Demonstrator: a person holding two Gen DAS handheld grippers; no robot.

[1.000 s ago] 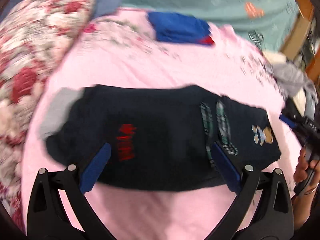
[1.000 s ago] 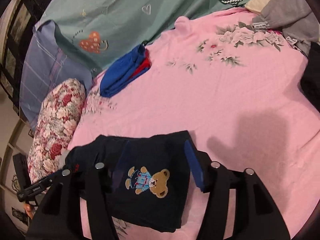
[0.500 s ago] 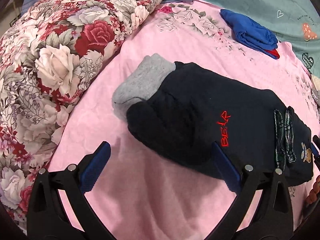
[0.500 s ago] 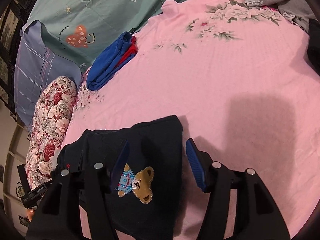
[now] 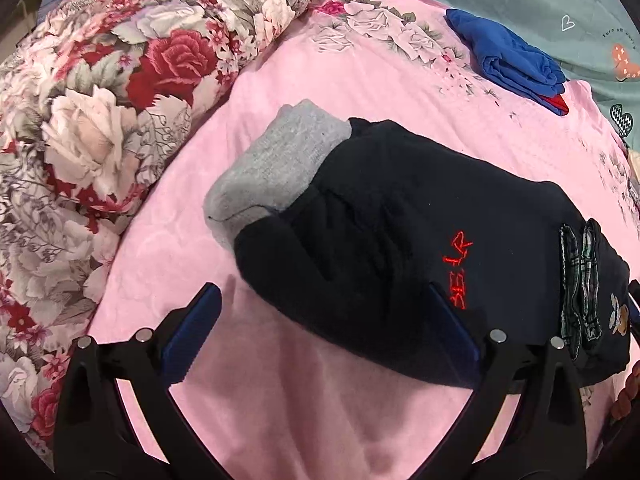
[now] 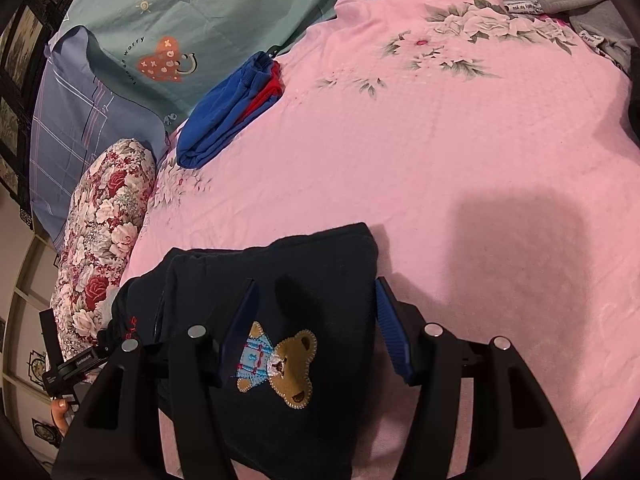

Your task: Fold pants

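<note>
The pants [image 6: 280, 360] run off the bottom edge, behind the right tool [image 6: 316, 320].

A bed fills the room, spread with a pink sheet [image 6: 460, 152] printed with pale roses. Along one side lies a long floral bolster [image 5: 100, 120] — red and cream blooms. Behind it, a teal cover [image 6: 192, 12] with hearts and a blue checked pillow [image 6: 76, 120]; dark carved woodwork [image 6: 16, 60] beyond.

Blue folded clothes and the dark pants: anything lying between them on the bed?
Nothing; only bare pink sheet between the blue clothes and pants, in both views.
</note>
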